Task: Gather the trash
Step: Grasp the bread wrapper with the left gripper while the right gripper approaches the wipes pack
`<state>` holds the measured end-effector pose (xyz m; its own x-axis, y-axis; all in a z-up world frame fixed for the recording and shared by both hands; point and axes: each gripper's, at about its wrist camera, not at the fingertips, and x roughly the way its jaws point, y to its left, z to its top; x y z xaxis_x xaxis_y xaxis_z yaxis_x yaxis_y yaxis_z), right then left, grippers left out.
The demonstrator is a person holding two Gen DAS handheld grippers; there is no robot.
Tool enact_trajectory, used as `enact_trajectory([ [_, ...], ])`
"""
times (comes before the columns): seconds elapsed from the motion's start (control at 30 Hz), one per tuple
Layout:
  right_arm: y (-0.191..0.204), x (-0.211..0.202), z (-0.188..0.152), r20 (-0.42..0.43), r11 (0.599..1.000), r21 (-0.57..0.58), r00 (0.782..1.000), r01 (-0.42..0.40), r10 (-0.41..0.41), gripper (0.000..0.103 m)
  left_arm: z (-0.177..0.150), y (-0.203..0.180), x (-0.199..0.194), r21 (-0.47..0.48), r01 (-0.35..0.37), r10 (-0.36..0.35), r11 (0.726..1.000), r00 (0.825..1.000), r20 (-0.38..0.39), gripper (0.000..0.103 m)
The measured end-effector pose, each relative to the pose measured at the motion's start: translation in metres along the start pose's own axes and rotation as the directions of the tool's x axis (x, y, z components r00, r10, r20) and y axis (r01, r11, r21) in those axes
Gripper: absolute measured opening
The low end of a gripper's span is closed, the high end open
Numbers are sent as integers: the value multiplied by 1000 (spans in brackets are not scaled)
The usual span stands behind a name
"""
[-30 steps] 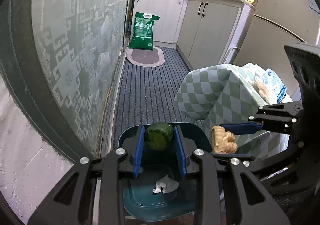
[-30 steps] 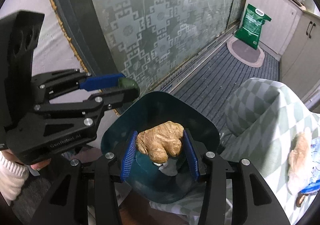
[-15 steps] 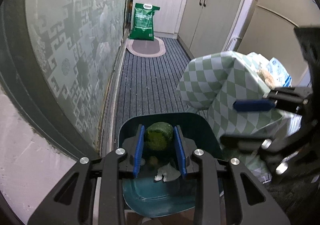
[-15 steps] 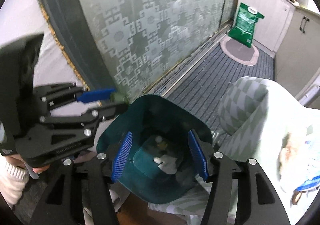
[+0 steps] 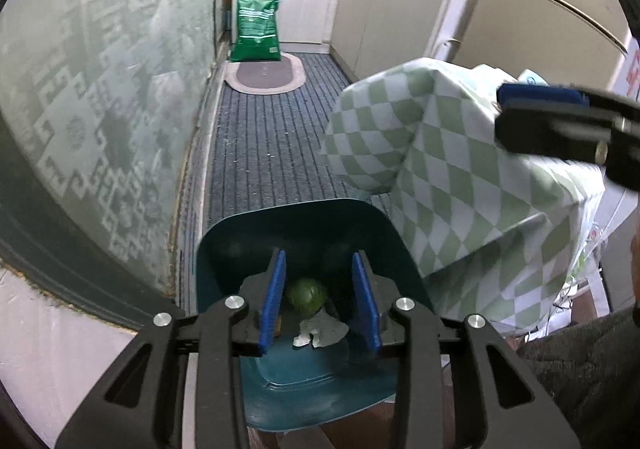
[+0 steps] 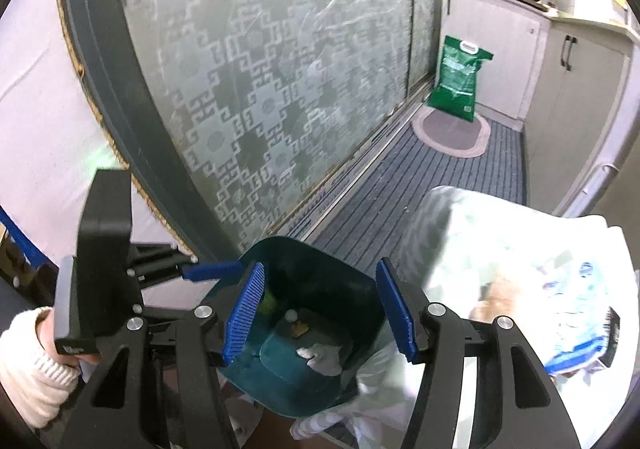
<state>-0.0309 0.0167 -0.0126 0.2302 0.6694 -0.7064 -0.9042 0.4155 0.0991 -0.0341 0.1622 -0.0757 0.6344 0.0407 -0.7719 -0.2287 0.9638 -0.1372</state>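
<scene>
the left tool [image 5: 318, 295], low in frame, has just been opening and grips nothing; the green lime [image 5: 306, 296] lies beyond its pads in the teal bin [image 5: 224, 245] with crumpled tissue [image 5: 320, 331]. the right tool [image 6: 320, 309], jaws just widened and empty, hangs above the same bin; remaining trash probably lies right, on the checked worktop [image 5: 440, 169].

Narrow kitchen with a frosted patterned glass door [image 5: 100, 97] along one side, grey striped carpet [image 5: 264, 153] and oval mat [image 5: 264, 77] underfoot, white cabinets [image 5: 384, 5] opposite, green sack [image 5: 256, 25] standing by the far cabinet.
</scene>
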Motion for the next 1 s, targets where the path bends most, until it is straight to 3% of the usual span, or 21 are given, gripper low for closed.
enact_trajectory([
  [0.2, -21, -23, -1, 52, 999, 41, 998, 27, -30, 59, 4, -15, 3, 22, 13, -13, 1000, 1000, 10, 38],
  [0.53, -78, -70, -13, 129, 982, 158, 984, 105, -126, 59, 24, -41, -14, 25, 62, -65, 998, 988, 138, 38],
  [0.87, -132, -106, -41, 150, 947, 275, 965, 169, -216, 59, 46, -89, -24, 92, 136, -153, 986, 965, 214, 40],
  [1.0, -144, -112, -53, 134, 938, 291, 963, 188, -235, 59, 55, -109, -14, 114, 141, -162, 983, 965, 204, 39],
])
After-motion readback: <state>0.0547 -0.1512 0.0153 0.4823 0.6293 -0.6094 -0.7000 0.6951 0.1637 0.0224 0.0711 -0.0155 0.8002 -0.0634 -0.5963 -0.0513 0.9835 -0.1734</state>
